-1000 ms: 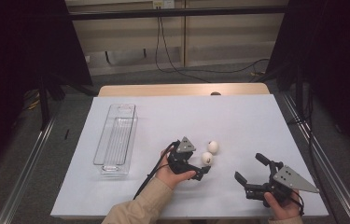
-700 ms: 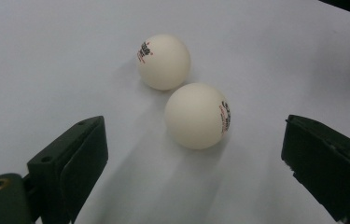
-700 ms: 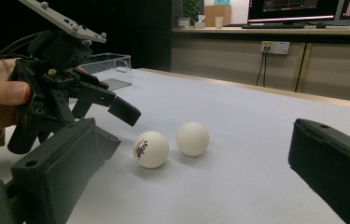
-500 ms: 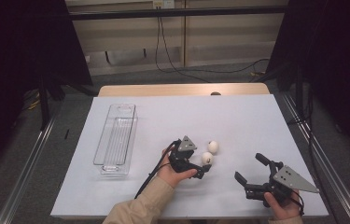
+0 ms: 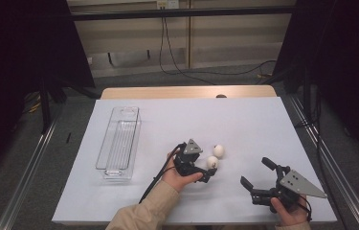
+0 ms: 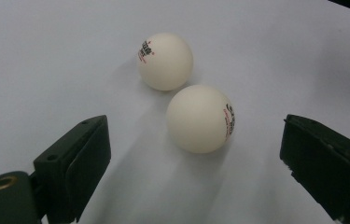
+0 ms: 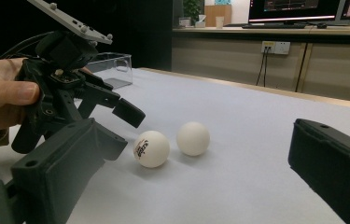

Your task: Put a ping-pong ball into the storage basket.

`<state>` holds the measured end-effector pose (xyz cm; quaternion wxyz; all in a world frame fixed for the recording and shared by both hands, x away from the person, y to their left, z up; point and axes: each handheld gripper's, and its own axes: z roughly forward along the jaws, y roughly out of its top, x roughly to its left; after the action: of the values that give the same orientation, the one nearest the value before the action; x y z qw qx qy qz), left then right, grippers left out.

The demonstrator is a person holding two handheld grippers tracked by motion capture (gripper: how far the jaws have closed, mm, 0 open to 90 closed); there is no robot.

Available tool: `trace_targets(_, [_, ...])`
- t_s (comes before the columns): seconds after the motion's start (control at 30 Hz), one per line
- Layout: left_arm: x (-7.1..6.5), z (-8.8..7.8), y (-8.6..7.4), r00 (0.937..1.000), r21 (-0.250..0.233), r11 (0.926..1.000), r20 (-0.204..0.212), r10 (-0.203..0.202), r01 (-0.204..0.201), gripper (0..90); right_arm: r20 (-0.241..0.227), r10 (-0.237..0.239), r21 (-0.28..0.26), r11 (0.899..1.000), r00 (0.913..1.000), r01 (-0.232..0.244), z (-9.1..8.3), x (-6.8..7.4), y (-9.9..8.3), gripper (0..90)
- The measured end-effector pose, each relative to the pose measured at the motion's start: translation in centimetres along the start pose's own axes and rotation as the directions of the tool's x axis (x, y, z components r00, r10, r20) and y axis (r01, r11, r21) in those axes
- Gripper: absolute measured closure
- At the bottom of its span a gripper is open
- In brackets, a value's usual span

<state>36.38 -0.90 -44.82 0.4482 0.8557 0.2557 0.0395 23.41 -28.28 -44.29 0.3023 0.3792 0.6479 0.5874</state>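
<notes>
High view, left tongs [image 5: 209, 170] agape, flanking near ball [image 5: 212, 162]

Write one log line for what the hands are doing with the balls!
left gripper: open around near ball, not touching | right gripper: open, apart | far ball: on table

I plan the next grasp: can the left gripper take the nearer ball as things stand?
Probably yes. The left gripper is open, and the nearer ball lies on the table between its jaws with nothing in front. The second ball touches or nearly touches it behind, so it might get nudged.
</notes>
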Motion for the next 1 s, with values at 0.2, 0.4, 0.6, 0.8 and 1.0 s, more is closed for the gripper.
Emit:
trace_targets(0.2, [-0.1,0.2,0.2,0.9999,0.001,0.9999,0.004,0.014,-0.014,8.5,0.002,0.004,-0.001,1.0,1.0,-0.004,-0.1,-0.1,0.0,1.3])
trace_targets(0.4, [0.0,0.4,0.2,0.9998,0.011,0.9998,-0.005,0.019,-0.019,9.3,0.001,0.003,0.0,1.0,1.0,-0.003,0.0,0.0,0.0,1.3])
trace_targets(0.6, [-0.1,0.8,0.4,0.9994,0.018,0.9993,-0.009,0.033,-0.032,11.6,0.002,0.003,-0.002,1.0,1.0,-0.003,-0.1,-0.1,0.0,1.4])
trace_targets(0.8, [-0.1,1.3,0.6,0.9991,0.017,0.9991,-0.017,0.039,-0.039,14.4,0.001,0.003,-0.002,1.0,1.0,-0.003,-0.1,-0.1,0.0,1.4])
trace_targets(1.0, [-0.2,1.6,0.7,0.9987,0.032,0.9983,-0.013,0.049,-0.049,18.7,0.005,0.004,-0.003,1.0,1.0,-0.004,-0.1,-0.2,0.0,1.3])
